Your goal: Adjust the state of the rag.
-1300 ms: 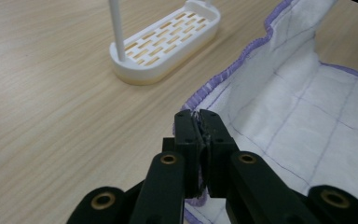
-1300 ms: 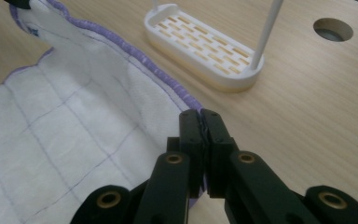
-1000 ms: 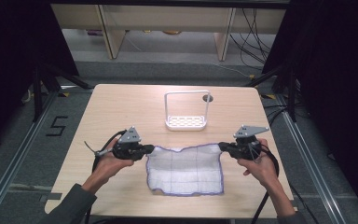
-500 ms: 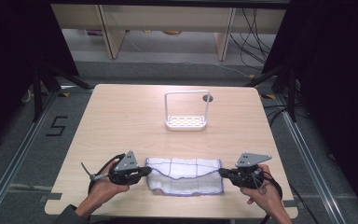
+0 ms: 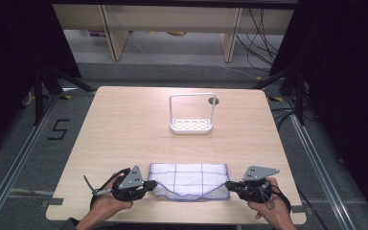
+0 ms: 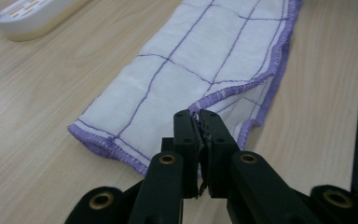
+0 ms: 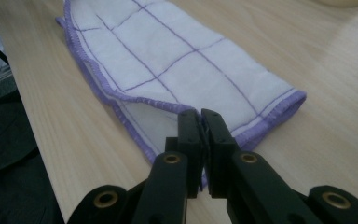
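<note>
A light wooden table (image 5: 124, 124) filled the middle of the high view, with dark floor and cables around it. Near its front edge lay a white cloth (image 5: 189, 179) with purple grid lines and a purple hem, folded over so that its upper layer rested on the lower. A white rack (image 5: 190, 115) with a tall wire loop stood well apart, toward the far side. The left gripper (image 6: 199, 122) pinched the cloth's near left corner, its jaws closed tight on the hem. The right gripper (image 7: 200, 122) did likewise at the near right corner, jaws clamped on the purple edge. Between the grippers the front hem sagged.
</note>
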`<control>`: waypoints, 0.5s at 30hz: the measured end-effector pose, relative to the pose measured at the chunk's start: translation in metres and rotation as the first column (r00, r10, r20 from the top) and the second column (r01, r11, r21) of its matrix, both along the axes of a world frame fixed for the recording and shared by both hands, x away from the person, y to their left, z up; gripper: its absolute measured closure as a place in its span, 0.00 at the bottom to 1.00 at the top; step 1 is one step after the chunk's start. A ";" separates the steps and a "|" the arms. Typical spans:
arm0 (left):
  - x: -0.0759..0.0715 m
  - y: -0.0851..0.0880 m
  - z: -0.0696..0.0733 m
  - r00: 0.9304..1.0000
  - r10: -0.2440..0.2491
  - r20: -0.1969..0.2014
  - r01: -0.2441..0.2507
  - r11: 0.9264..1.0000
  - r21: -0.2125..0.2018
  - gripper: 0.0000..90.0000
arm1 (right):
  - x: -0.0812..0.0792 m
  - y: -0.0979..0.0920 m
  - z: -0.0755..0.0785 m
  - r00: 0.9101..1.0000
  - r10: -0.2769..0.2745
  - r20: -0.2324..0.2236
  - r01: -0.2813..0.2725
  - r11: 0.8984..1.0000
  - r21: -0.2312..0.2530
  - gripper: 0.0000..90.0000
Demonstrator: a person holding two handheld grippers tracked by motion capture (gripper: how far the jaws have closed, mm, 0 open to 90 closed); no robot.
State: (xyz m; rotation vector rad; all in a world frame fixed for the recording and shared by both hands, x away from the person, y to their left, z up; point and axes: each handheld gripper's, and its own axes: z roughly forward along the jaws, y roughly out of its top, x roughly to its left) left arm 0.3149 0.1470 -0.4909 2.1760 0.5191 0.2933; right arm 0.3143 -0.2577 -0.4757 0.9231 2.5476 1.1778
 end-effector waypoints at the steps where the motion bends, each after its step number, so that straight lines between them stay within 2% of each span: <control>1: 0.000 0.001 0.000 1.000 -0.022 0.007 0.022 1.000 0.022 0.93 | -0.001 0.000 -0.001 1.000 0.007 -0.006 -0.007 1.000 -0.008 0.96; 2: -0.002 0.001 -0.002 1.000 -0.006 0.013 0.005 1.000 0.024 0.92 | -0.003 0.000 -0.002 1.000 0.013 -0.010 -0.013 1.000 -0.017 0.95; 3: -0.003 0.000 -0.003 1.000 -0.006 -0.002 0.006 1.000 0.018 0.91 | -0.004 0.000 -0.003 1.000 0.015 -0.010 -0.015 0.999 -0.030 0.94; 4: -0.002 0.001 -0.005 1.000 -0.022 0.001 0.022 1.000 0.022 0.88 | -0.006 0.001 -0.005 1.000 0.025 -0.016 -0.026 0.999 -0.037 0.91; 5: -0.003 0.001 -0.005 1.000 -0.008 -0.018 0.009 1.000 0.016 0.80 | -0.009 0.001 -0.007 0.999 0.019 -0.040 -0.022 0.998 -0.061 0.80; 6: -0.004 0.001 -0.005 1.000 -0.009 -0.024 0.009 1.000 0.002 0.80 | -0.009 0.001 -0.007 0.999 0.019 -0.040 -0.022 0.998 -0.061 0.80; 7: -0.005 0.003 -0.004 0.999 -0.018 -0.035 0.018 1.000 -0.002 0.77 | -0.010 0.001 -0.007 1.000 0.014 -0.022 -0.016 0.998 -0.063 0.74; 8: -0.004 0.003 -0.003 0.999 -0.029 -0.036 0.028 0.999 -0.016 0.69 | -0.011 0.000 -0.005 1.000 -0.010 -0.022 0.008 0.999 -0.053 0.69; 9: -0.005 0.004 0.000 0.999 -0.016 -0.048 0.014 0.999 -0.037 0.55 | -0.010 -0.003 -0.002 1.000 -0.029 -0.007 0.029 0.999 -0.034 0.61; 10: -0.005 0.004 0.002 0.999 -0.001 -0.050 -0.002 0.998 -0.056 0.55 | -0.010 -0.003 -0.002 1.000 -0.029 -0.007 0.029 0.999 -0.034 0.61; 12: 0.000 0.008 0.011 0.998 0.018 -0.058 -0.024 0.995 -0.101 0.49 | -0.008 -0.006 0.002 0.997 -0.082 -0.001 0.082 0.997 -0.009 0.54; 13: 0.004 0.010 0.016 0.998 0.030 -0.060 -0.038 0.991 -0.126 0.47 | -0.007 -0.007 0.004 0.994 -0.107 -0.008 0.107 0.994 -0.003 0.54; 15: 0.016 0.015 0.026 0.996 0.064 -0.069 -0.072 0.990 -0.124 0.43 | 0.001 -0.010 0.007 0.987 -0.156 0.020 0.156 0.988 -0.003 0.51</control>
